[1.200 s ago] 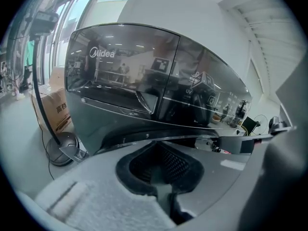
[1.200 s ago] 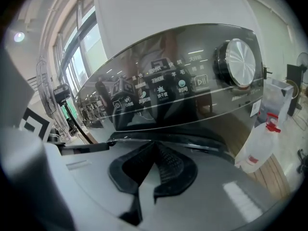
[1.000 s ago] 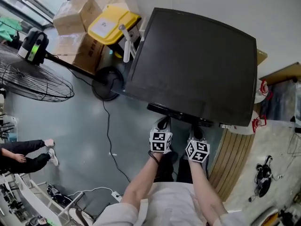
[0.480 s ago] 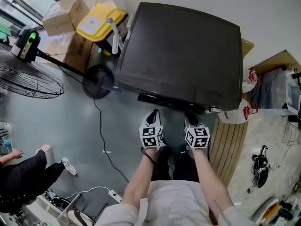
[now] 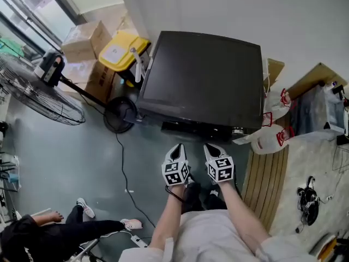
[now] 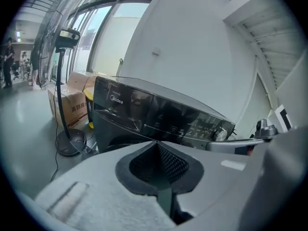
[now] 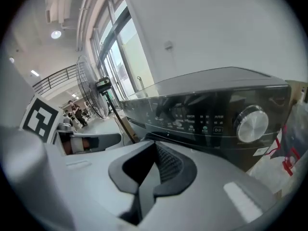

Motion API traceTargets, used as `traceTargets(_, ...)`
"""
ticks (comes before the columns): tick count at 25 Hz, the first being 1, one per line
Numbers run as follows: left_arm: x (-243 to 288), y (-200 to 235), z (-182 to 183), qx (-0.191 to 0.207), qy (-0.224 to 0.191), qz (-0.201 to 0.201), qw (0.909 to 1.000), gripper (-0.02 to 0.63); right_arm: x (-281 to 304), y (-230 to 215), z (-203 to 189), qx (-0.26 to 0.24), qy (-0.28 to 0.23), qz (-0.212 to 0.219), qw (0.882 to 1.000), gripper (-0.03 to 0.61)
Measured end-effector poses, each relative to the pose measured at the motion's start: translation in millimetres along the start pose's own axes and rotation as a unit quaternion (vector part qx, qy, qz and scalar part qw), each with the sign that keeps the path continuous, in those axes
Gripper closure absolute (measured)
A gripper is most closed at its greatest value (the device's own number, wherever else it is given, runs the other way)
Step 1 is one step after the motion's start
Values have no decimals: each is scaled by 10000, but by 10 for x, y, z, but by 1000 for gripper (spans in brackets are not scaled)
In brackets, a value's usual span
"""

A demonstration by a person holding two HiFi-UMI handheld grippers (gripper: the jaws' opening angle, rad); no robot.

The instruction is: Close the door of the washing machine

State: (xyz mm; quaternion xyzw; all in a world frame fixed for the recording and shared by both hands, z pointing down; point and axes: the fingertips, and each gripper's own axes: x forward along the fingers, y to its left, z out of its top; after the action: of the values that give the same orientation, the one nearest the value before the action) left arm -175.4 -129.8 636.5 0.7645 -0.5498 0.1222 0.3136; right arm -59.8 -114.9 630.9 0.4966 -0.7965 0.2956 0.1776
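A black front-loading washing machine (image 5: 202,81) stands against the white wall, and I look down on its dark top. Its control panel with a silver dial (image 7: 251,123) fills the right gripper view, and the panel (image 6: 159,117) also shows in the left gripper view. The door below the panel is hidden from me. My left gripper (image 5: 175,149) and right gripper (image 5: 210,148) hover side by side just in front of the machine's front edge, clear of it. Both are shut with nothing between the jaws, as seen on the left gripper (image 6: 158,146) and right gripper (image 7: 155,147).
A standing fan (image 5: 32,91) with its round base (image 5: 120,113) is left of the machine, with cardboard boxes (image 5: 82,40) and a yellow container (image 5: 121,49) behind. White plastic bags (image 5: 272,138) and wooden slats (image 5: 267,173) lie to the right. A cable (image 5: 122,162) crosses the floor; a person's legs (image 5: 65,228) are at lower left.
Both grippers have risen and drawn back a little from the machine's front edge, staying shut. The head view has shifted, and the person at the lower left has moved.
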Motion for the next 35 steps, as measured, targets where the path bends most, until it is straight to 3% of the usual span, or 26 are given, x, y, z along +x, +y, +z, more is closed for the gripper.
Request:
traceTargets(4,-211,-159,140,18,-162,0,9999,609,-266,78,75,151,-167,123,9997,577)
traceTargets(10,-466,-427,256,175,-329,48,9993,609,-528,101,207,-26,-303,313,9990,577)
traceTargets(15,-784,-640,141,165,-374,158,9990,609,-897,121,144,-39,-366,394,9985,577)
traceTargets(25,-1099,-994,81,594,-515,193,9967,609,-1352,64,81,-273,-534,607,9964,577)
traceTargets(35,-1186,-1129,19,727,-542,323,9954,609,-1450,33,46,-547,-468,839,9939,577)
